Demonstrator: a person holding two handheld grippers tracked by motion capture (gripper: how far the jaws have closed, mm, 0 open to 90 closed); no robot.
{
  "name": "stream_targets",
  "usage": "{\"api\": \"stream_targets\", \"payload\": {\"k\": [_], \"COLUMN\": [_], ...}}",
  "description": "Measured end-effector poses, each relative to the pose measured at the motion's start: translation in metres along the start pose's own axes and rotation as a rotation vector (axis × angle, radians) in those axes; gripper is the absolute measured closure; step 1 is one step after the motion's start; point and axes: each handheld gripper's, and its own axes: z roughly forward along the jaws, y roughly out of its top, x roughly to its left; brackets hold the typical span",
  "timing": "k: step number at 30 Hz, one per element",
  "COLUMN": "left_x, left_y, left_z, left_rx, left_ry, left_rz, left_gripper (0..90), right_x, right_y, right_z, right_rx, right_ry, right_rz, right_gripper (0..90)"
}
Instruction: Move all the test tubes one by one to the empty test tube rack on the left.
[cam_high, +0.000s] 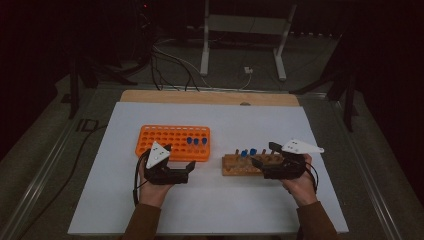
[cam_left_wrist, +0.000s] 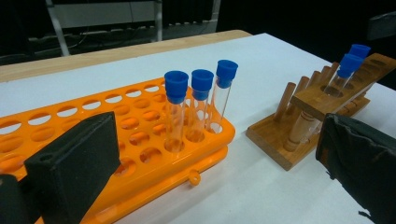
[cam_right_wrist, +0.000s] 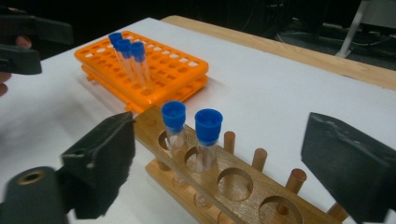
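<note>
From the high view, a white board (cam_high: 210, 200) is lying on a wooden table (cam_high: 200, 97) whose far edge is showing beyond it. Past that, grey floor, loose cables (cam_high: 170, 65) and a white stand (cam_high: 243, 30) are fading into a dark room. The left gripper (cam_high: 181, 164) is hovering just in front of the orange rack (cam_high: 172, 142), jaws spread, nothing between them. The right gripper (cam_high: 262, 155) is hanging at the wooden rack (cam_high: 250, 164), which is sitting to the orange one's right, apart from it.

In the left gripper view, three blue-capped tubes (cam_left_wrist: 201, 105) are standing in a row at the orange rack's near corner; the jaws are flanking the scene empty.

In the right gripper view, two capped tubes (cam_right_wrist: 191, 135) are standing upright in neighbouring holes of the wooden rack, between the wide-set jaws, which are touching neither.
</note>
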Motion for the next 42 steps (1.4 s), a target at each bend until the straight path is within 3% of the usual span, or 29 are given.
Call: {"api": "stream_targets", "payload": {"k": [7, 15, 23, 42], "left_x": [-0.003, -0.002, -0.003, -0.004], "left_y": [0.001, 0.000, -0.001, -0.002], "left_z": [0.000, 0.000, 0.001, 0.003], "left_rx": [-0.002, -0.001, 0.006, 0.013], "left_ry": [-0.010, -0.008, -0.007, -0.013], "left_rz": [0.003, -0.005, -0.003, -0.001], "left_gripper": [0.3, 0.3, 0.3, 0.4], "right_x": [-0.003, -0.003, 0.000, 0.006], "right_y": [-0.001, -0.005, -0.006, -0.009], "right_z": [0.010, 0.019, 0.029, 0.035], "right_rx": [0.033, 0.073, 0.095, 0.092], "right_ry": [0.003, 0.012, 0.037, 0.031], "right_rz": [0.002, -0.037, -0.059, -0.075], "right_gripper": [20.5, 56.1, 73.9, 76.9]}}
